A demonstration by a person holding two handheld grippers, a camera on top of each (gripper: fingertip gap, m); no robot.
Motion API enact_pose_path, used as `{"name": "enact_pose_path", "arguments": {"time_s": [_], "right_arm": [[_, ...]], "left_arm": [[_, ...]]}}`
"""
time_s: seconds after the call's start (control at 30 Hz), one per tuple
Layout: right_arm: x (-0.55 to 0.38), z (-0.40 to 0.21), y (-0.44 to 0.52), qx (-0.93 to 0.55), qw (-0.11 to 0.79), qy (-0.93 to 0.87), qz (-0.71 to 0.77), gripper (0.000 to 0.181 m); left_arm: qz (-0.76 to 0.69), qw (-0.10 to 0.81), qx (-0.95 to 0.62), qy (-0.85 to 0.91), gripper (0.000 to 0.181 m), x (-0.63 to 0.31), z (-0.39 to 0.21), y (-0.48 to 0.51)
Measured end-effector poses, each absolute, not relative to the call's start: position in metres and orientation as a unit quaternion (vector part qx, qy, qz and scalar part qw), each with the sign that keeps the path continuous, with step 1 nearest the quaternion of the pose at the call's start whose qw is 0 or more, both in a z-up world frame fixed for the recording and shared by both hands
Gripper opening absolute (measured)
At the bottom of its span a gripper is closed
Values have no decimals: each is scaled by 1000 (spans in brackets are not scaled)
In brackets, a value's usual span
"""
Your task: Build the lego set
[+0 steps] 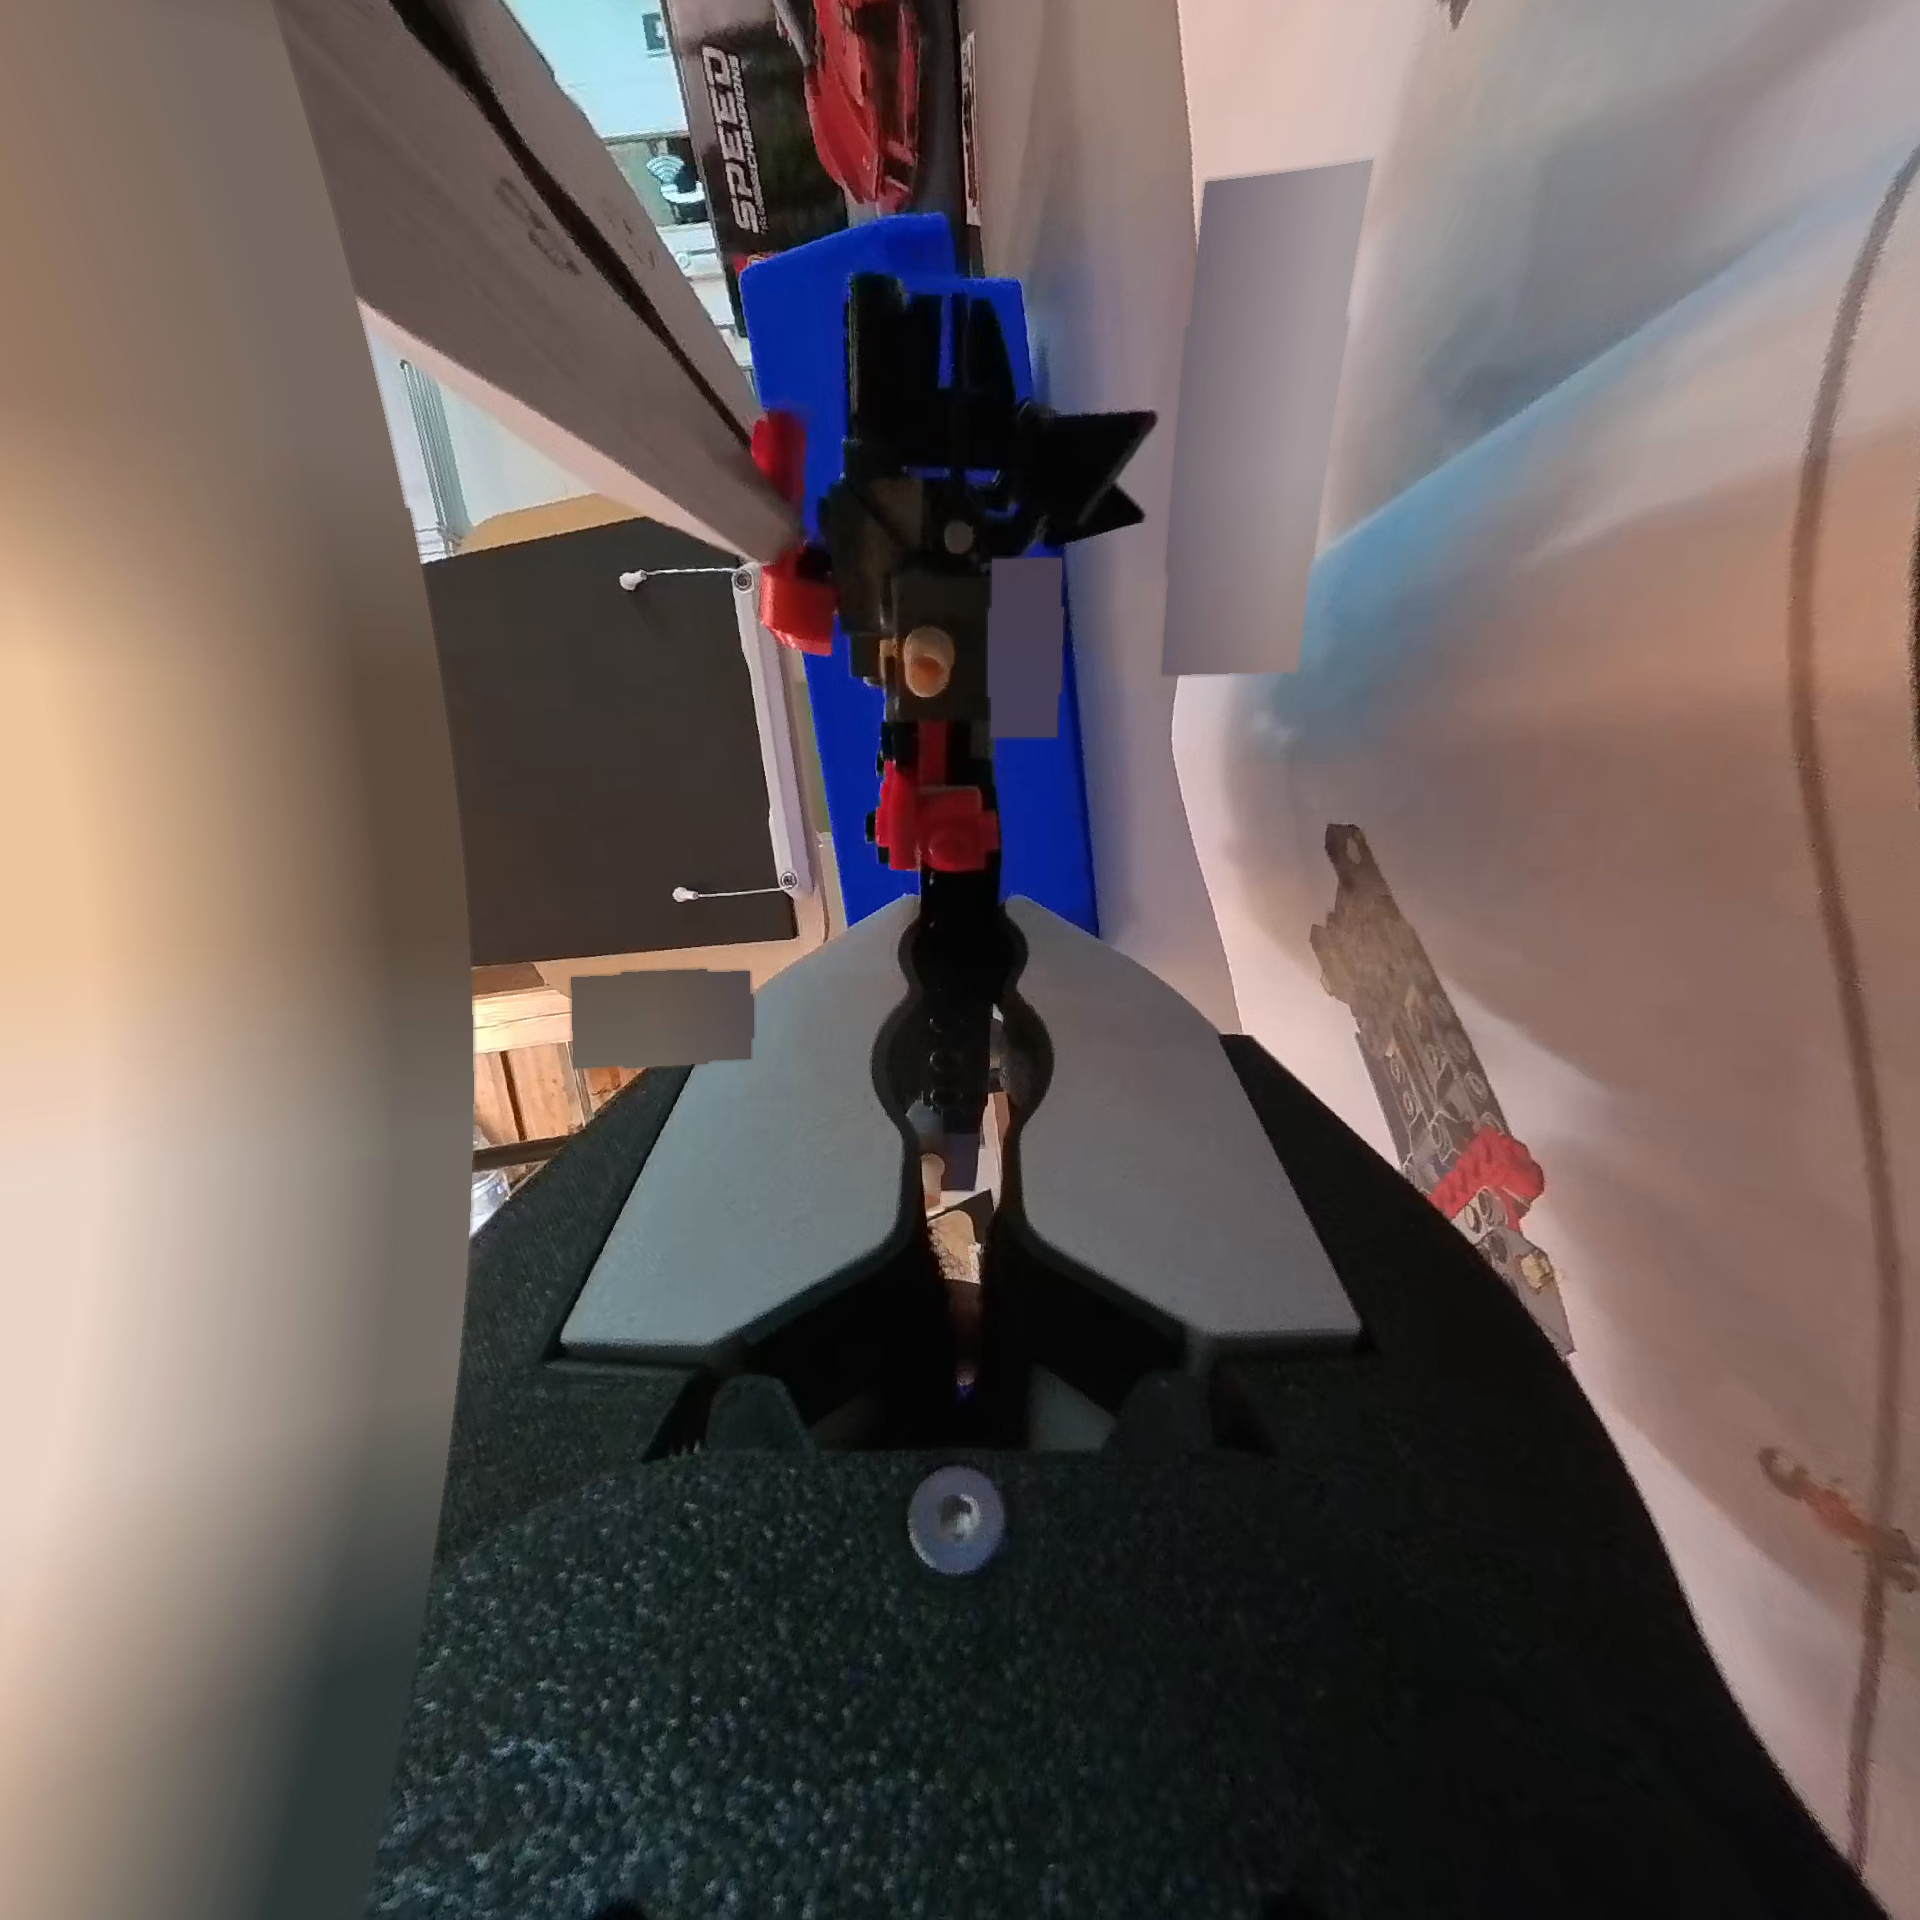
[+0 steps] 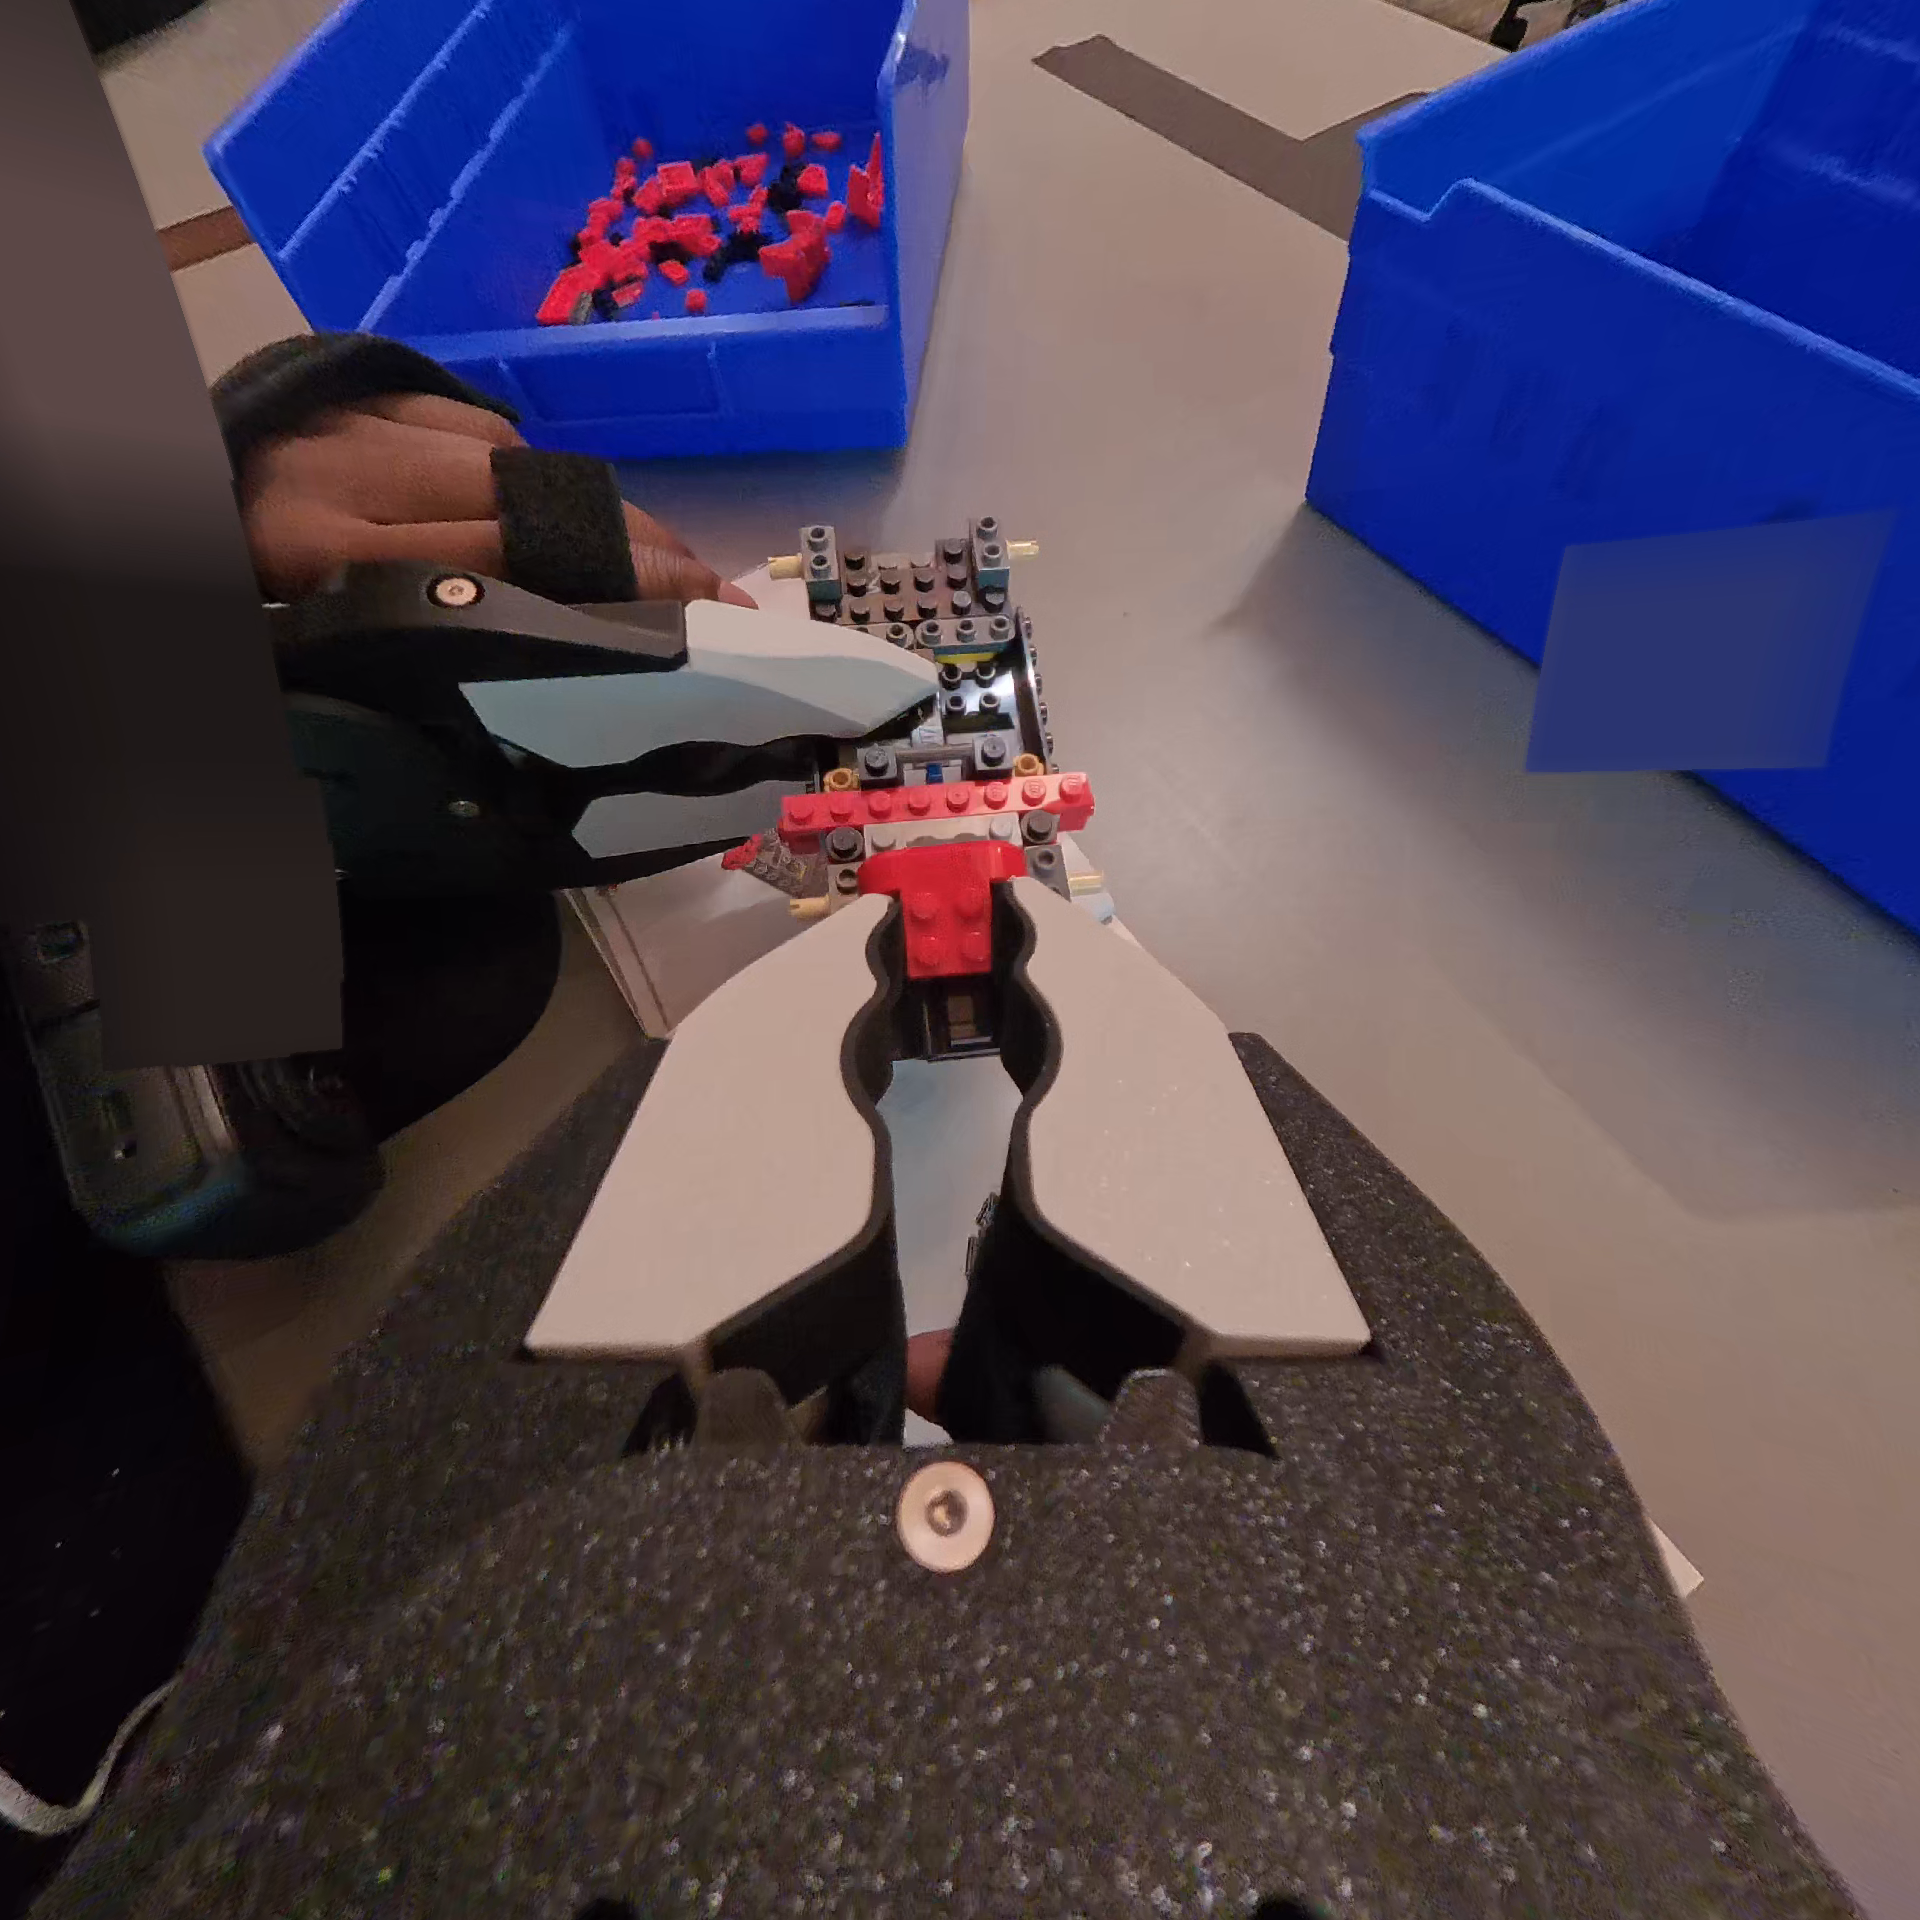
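Observation:
The lego car chassis (image 2: 925,644), black and grey with a red strip across it, is held above an open instruction booklet (image 2: 665,956). My left gripper (image 2: 842,758) comes in from the left and is shut on the chassis side. In the left wrist view the chassis (image 1: 935,623) stands edge-on between the closed fingers of my left gripper (image 1: 954,925). My right gripper (image 2: 948,900) is shut on a red T-shaped piece (image 2: 940,868) that touches the chassis's near end, just below the red strip. A right gripper finger (image 1: 623,395) and the red piece (image 1: 795,608) also show in the left wrist view.
A blue bin (image 2: 727,353) with several loose red and black pieces stands behind on the left. A second blue bin (image 2: 1610,364) stands on the right. A person's hand (image 2: 395,488) holds the left gripper. The lego set box (image 1: 821,125) shows in the left wrist view. Some 7 cm of space lies between my two pairs of fingers.

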State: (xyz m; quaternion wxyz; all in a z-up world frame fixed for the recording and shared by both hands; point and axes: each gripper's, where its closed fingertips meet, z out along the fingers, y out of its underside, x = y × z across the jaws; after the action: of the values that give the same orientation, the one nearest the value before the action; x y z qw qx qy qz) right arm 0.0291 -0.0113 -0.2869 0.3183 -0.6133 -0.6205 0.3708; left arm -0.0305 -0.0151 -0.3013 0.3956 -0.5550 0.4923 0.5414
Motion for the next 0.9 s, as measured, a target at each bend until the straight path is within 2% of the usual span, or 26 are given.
{"name": "enact_pose_path", "arguments": {"time_s": [0.9], "right_arm": [[30,-282,-9,-609,335,-618,367,21]], "left_arm": [[534,407,-560,485,8,-30,-299,-15]]}}
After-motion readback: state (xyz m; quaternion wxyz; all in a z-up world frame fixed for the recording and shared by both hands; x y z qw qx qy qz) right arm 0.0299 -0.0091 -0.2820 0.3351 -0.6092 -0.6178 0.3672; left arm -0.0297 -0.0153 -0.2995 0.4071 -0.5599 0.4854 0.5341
